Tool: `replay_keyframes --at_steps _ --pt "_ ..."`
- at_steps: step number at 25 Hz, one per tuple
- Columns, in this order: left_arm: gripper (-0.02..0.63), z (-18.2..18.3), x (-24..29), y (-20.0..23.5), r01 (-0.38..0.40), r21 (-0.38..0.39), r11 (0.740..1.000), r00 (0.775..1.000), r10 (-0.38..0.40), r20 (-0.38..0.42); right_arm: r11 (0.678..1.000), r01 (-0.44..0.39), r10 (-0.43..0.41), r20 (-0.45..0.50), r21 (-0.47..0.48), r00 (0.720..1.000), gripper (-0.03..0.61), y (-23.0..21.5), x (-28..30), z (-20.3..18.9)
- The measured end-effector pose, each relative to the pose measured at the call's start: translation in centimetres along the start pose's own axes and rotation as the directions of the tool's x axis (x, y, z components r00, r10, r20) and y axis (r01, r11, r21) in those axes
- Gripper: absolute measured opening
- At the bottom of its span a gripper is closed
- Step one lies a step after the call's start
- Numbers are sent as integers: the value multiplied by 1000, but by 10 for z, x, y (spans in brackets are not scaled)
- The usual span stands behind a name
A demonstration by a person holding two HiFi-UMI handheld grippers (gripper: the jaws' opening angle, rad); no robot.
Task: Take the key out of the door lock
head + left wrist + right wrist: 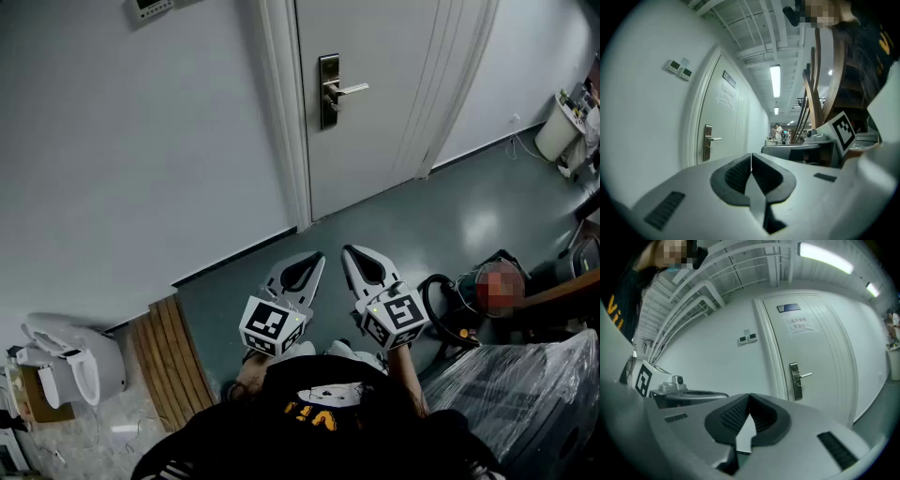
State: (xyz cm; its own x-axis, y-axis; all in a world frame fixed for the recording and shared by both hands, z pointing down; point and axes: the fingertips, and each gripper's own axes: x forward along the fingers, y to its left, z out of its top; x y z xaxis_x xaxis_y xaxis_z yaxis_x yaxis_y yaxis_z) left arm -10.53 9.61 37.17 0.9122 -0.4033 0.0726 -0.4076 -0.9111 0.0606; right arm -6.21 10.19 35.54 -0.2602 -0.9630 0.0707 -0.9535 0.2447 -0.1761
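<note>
L tongs [317, 259], R tongs [349, 251] clenched empty, side by side, far from door [394, 112].

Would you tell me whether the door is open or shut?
Shut: the door sits flush in its frame, with no gap showing in the head view.

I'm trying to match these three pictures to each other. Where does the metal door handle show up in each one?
Head view: the door handle sits near the top, slightly right of middle.
Left gripper view: the handle is left of middle, a bit below mid-height.
Right gripper view: the handle is right of middle, a bit below mid-height.
Shared landmark: the white door frame runs just left of the handle in all three.
</note>
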Motion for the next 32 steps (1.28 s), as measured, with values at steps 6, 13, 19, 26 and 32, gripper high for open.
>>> replay_keyframes --at_steps 6,13,19,26,32 --pt "11 -3 14 -4 -9 -5 1000 1000 9 -6 999 -13 13 -3 -34 1000 5 -19 -5 -14" --pt "11 -2 37 -10 -32 -4 999 999 32 4 999 -27 27 -11 -31 1000 5 -42 -13 -14" --pt "11 -6 57 -26 -50 -4 999 999 50 9 998 -50 49 -22 -32 999 6 -65 -26 -19" --pt "11 -18 62 -30 -96 5 995 995 97 -33 995 -103 103 -21 12 994 6 -76 -27 -26" --pt "11 -18 59 -16 -151 20 988 987 152 -54 988 -147 148 -23 39 989 6 -74 -15 -29"
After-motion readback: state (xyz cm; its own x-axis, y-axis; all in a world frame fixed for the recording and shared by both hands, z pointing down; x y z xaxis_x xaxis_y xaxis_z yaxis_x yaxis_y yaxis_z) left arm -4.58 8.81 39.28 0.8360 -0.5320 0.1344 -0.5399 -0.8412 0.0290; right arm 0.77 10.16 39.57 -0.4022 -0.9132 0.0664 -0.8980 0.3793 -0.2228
